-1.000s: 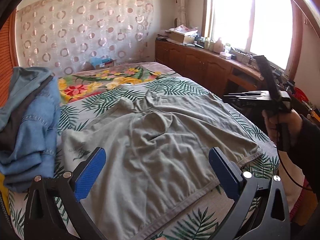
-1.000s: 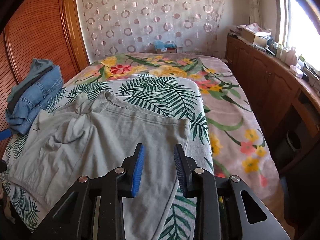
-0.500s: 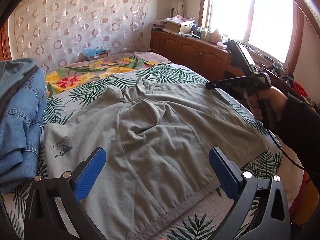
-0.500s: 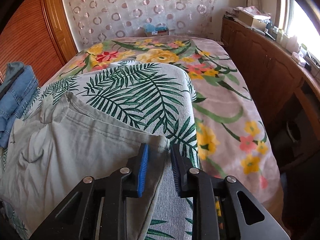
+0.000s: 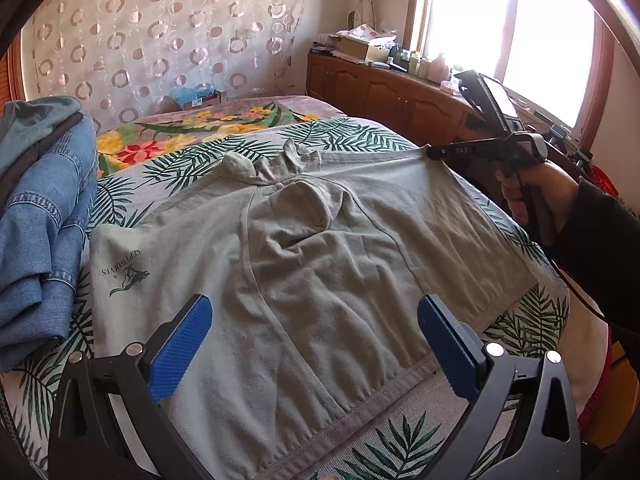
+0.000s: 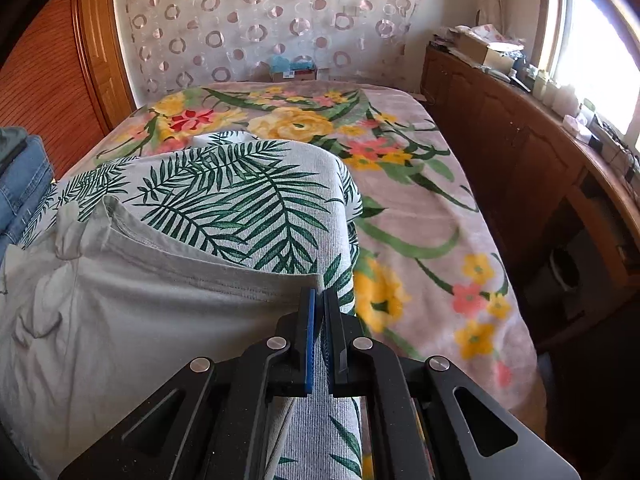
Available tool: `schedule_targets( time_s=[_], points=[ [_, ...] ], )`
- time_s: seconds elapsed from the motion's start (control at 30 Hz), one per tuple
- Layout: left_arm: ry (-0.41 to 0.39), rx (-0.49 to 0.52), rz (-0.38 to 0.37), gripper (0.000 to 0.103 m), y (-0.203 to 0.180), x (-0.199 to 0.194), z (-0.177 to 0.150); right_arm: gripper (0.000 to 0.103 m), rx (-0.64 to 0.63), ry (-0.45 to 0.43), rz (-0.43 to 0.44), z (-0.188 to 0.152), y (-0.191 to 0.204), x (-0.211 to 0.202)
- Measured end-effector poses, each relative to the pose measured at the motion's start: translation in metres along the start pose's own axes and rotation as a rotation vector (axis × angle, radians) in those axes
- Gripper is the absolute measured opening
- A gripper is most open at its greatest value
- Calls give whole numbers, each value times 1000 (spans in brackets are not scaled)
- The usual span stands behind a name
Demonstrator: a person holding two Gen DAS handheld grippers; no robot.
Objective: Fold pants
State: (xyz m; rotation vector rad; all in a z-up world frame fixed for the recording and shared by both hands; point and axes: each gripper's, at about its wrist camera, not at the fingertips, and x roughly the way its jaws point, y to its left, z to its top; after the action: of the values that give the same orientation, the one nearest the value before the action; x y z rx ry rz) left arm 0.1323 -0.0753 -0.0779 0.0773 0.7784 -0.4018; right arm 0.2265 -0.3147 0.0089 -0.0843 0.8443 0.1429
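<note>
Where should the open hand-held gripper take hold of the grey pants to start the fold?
Judging by how the grey pants lie flat, take the near left hem corner, coming in low from the near bed edge. The right hand-held gripper has just been closing and pinches the far right corner, so the open left hand-held gripper would mirror it; the thick hem gives an edge to pinch.

Left claw (image 5: 314, 338) gapes; right claw (image 6: 319, 298) pinched closed
</note>
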Motion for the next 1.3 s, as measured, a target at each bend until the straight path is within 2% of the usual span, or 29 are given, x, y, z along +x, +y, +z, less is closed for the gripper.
schedule_targets(
  time_s=[0.17, 0.37, 0.53, 0.7, 0.93, 1.3],
  points=[
    [-10, -10, 3, 103, 3, -5, -2, 4, -4, 8, 7, 7, 1, 5],
    [-25, -20, 27, 103, 6, -13, -4, 23, -21, -31, 16, 2, 5, -14],
    [-40, -24, 56, 103, 11, -22, -8, 29, -51, -79, 92, -29, 17, -50],
    [-31, -29, 63, 103, 18, -31, -16, 35, -94, -84, 166, -73, 32, -79],
    [-31, -69, 90, 103, 39, -47, -33, 36, -118, -67, 183, -116, 43, -94],
    [-9, -142, 149, 103, 70, -62, -66, 36, -112, -73, 155, -144, 52, -105]
  ],
)
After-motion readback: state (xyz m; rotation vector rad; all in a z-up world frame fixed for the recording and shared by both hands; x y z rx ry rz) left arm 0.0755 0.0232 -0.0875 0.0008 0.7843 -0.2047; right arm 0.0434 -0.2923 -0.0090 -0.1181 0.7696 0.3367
